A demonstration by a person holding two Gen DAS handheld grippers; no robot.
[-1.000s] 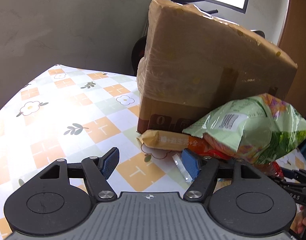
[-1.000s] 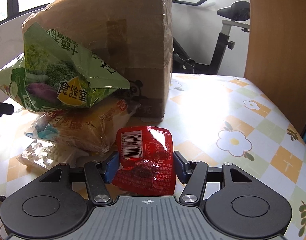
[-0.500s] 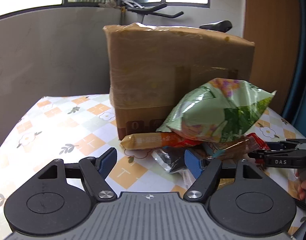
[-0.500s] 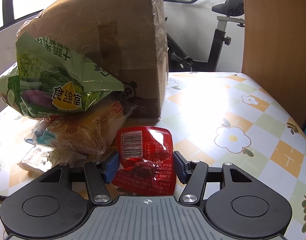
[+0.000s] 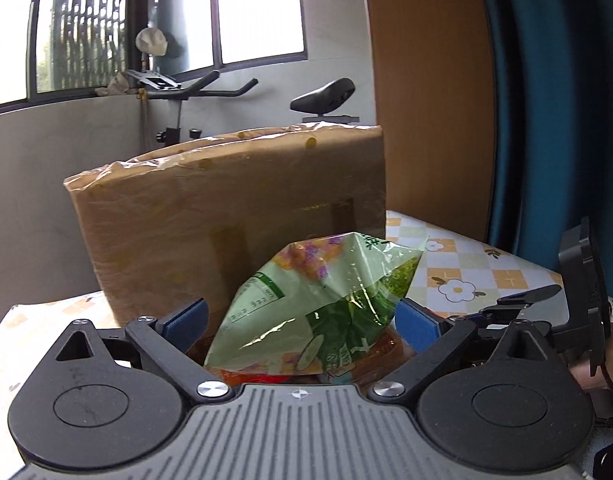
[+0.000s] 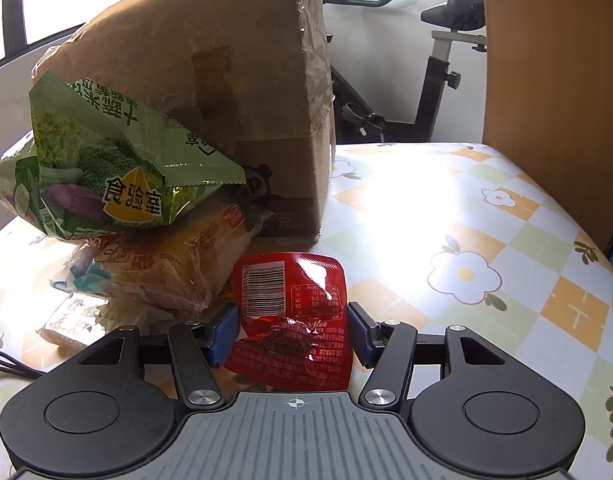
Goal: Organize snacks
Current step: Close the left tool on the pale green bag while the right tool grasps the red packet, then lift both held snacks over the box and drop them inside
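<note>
Cardboard box [image 6: 210, 92] stands taped shut on the table [image 6: 486, 240] – contents hidden. Left gripper [image 5: 302, 320] gapes wide around the green snack bag [image 5: 318, 312], which tops a half-buried packet pile; right gripper [image 6: 292, 334] pinches the red packet [image 6: 294, 320] – contact hard to confirm

Pale green crinkled snack bag [image 5: 322, 312] hides lower front of brown taped cardboard box [image 5: 210, 216]. Clear-wrapped white packet [image 6: 72, 320] print illegible. Right tool [image 5: 542, 308] cut off, right frame edge.
</note>
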